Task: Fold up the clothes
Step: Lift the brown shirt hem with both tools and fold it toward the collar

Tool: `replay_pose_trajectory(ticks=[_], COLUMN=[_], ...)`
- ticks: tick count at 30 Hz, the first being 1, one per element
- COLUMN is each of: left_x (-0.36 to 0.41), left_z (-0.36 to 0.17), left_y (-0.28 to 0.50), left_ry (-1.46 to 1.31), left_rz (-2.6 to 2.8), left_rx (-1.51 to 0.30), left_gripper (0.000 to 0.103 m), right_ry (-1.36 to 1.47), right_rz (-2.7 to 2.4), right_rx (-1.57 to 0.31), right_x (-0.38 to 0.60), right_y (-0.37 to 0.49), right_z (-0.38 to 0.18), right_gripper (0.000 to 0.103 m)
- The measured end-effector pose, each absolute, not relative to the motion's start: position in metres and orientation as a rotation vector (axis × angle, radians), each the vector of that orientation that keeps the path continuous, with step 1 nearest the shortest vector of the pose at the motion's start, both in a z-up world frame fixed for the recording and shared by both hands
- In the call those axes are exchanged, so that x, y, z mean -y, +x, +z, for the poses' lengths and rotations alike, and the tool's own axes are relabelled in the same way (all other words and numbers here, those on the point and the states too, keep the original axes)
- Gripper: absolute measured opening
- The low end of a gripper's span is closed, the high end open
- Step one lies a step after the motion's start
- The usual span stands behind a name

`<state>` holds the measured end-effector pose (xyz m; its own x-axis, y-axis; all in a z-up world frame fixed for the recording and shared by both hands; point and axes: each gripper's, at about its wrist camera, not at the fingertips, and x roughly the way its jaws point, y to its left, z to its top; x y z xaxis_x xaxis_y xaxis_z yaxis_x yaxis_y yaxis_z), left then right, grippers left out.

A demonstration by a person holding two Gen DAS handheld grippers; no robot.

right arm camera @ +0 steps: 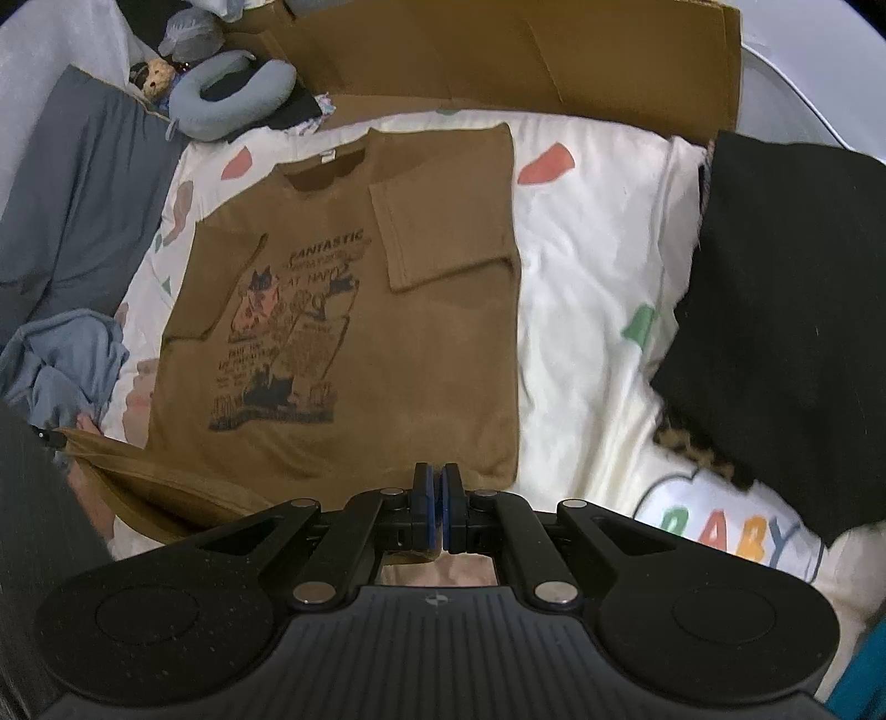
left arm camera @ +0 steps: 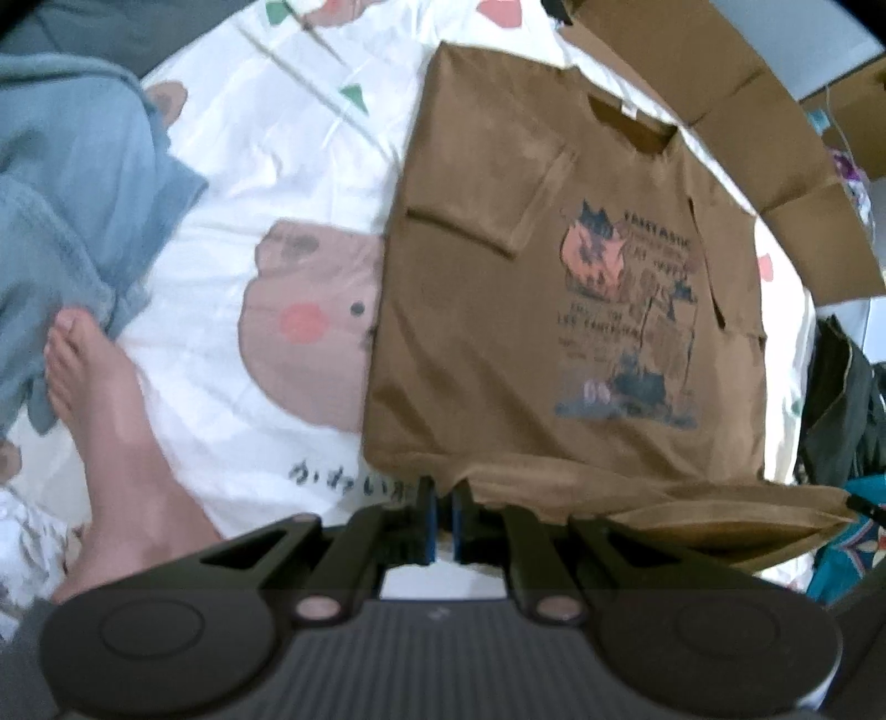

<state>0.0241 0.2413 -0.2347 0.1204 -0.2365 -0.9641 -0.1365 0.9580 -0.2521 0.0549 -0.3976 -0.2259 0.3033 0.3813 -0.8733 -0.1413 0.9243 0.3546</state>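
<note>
A brown T-shirt (left arm camera: pixel 498 332) with a printed cat picture lies front up on a white patterned bedsheet (left arm camera: pixel 232 183). Both sleeves are folded in over the body. My left gripper (left arm camera: pixel 442 501) is shut on the shirt's bottom hem, which is lifted off the bed. In the right wrist view the same shirt (right arm camera: pixel 343 343) fills the middle. My right gripper (right arm camera: pixel 437 487) is shut on the bottom hem near its right corner. The left gripper's tip (right arm camera: pixel 47 437) shows at the far left holding the raised hem.
A person's bare foot (left arm camera: pixel 105 399) rests on the sheet left of the shirt, beside blue denim (left arm camera: pixel 61 210). Cardboard boxes (right arm camera: pixel 498 50) line the far side of the bed. A black garment (right arm camera: pixel 786 321) lies to the right, a grey neck pillow (right arm camera: pixel 232 94) at the back left.
</note>
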Motion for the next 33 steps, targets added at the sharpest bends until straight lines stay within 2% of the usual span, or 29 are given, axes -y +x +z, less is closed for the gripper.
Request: replay_pose_trajectory(ticks=[23,33], left_x=[-0.262,-0.256], left_z=[-0.187,-0.213], left_y=[0.129,0.173], left_ry=[-0.324,-0.285], left_rz=[-0.088,-0.087], left_rx=[-1.23,-1.219], left_gripper=[0.005,0.005], right_ry=[0.186,0.147], right_rz=[0.338,0.295], right_rx=[-1.096,-1.102], right_x=[0.382,0.373], right_y=[0.173,0.21], right_z=[-0.192,-0.222], right_gripper=[0.0,0.0])
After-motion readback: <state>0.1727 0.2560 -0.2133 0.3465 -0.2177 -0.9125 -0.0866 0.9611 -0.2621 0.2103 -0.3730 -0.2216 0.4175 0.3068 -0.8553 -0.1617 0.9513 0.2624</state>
